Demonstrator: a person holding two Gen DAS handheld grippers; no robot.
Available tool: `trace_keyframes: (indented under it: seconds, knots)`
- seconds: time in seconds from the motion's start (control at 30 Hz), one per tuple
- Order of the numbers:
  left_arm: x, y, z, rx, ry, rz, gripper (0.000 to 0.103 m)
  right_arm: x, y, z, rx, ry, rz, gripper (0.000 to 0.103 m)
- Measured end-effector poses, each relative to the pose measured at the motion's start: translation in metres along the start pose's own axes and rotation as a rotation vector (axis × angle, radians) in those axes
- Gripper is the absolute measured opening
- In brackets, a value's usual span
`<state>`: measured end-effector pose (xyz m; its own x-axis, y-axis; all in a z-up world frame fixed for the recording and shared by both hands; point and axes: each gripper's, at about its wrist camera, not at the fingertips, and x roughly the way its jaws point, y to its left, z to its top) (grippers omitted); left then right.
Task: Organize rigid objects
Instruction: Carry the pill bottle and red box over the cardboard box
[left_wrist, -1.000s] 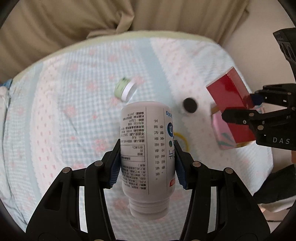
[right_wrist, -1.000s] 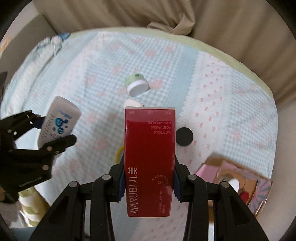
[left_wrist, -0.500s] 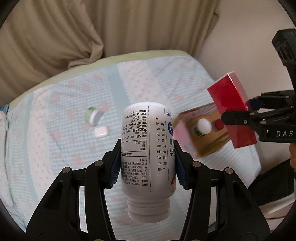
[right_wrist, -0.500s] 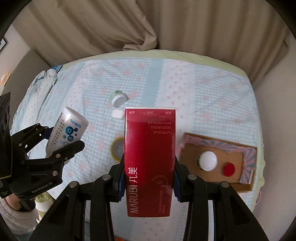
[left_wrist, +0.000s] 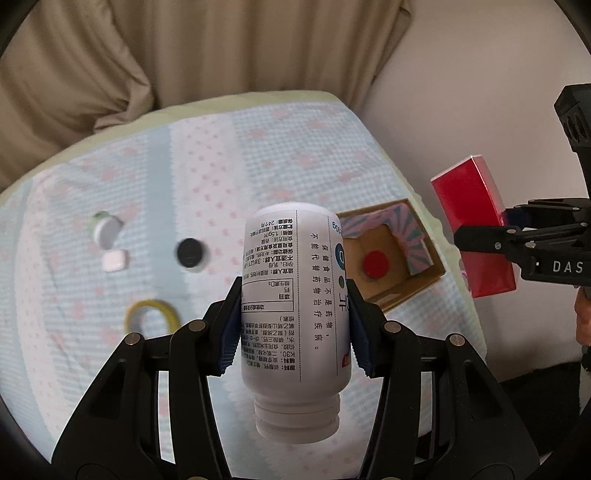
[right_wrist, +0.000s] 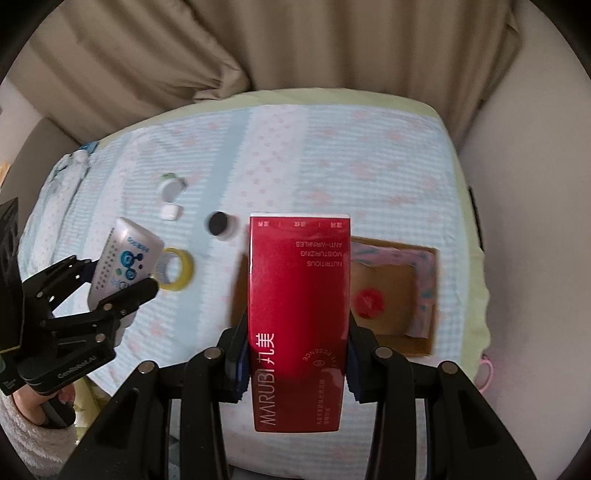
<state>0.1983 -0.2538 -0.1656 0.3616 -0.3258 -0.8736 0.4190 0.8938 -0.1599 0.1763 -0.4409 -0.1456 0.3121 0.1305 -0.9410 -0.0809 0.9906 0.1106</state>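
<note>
- Our left gripper (left_wrist: 293, 317) is clenched on the white bottle (left_wrist: 295, 317), held above the bed, long axis along the fingers.
- Our right gripper (right_wrist: 297, 354) clasps the red carton (right_wrist: 299, 317) likewise.
- The cardboard box (right_wrist: 428, 343) lies on the bed just right of the carton, so we judge the right gripper nearer.

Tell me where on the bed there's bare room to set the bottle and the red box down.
Bare cloth lies along the far side of the bed, between the curtain and the box tray, and on the near edge under both tongs. It is crowded left of centre: white jar, small case, black lid and tape ring sit close together. The tray holds a red cap.
</note>
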Motion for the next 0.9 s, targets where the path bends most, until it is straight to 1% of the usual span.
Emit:
trace_keyframes:
  seconds: [0.13, 0.3, 0.4, 0.6, 0.8, 0.9]
  knots:
    - [0.032, -0.026, 0.005, -0.007, 0.032, -0.005, 0.047, 0.015, -0.047, -0.006, 0.053, 0.030, -0.014, 0.038]
    - [0.076, -0.045, 0.011, -0.017, 0.084, -0.002, 0.047, 0.043, -0.089, -0.011, 0.086, 0.067, -0.033, 0.038]
    - [0.103, -0.054, 0.015, -0.011, 0.118, 0.006, 0.047, 0.062, -0.110, -0.011, 0.127, 0.093, -0.024, 0.038]
    - [0.152, -0.059, 0.017, -0.002, 0.192, 0.021, 0.047, 0.107, -0.134, -0.010, 0.162, 0.149, -0.031, 0.038]
    - [0.202, -0.072, 0.017, 0.043, 0.265, 0.017, 0.047, 0.150, -0.148, -0.011, 0.187, 0.203, -0.029, 0.038]
    - [0.223, -0.082, 0.016, 0.069, 0.295, 0.012, 0.047, 0.166, -0.153, -0.012, 0.188, 0.218, -0.044, 0.038]
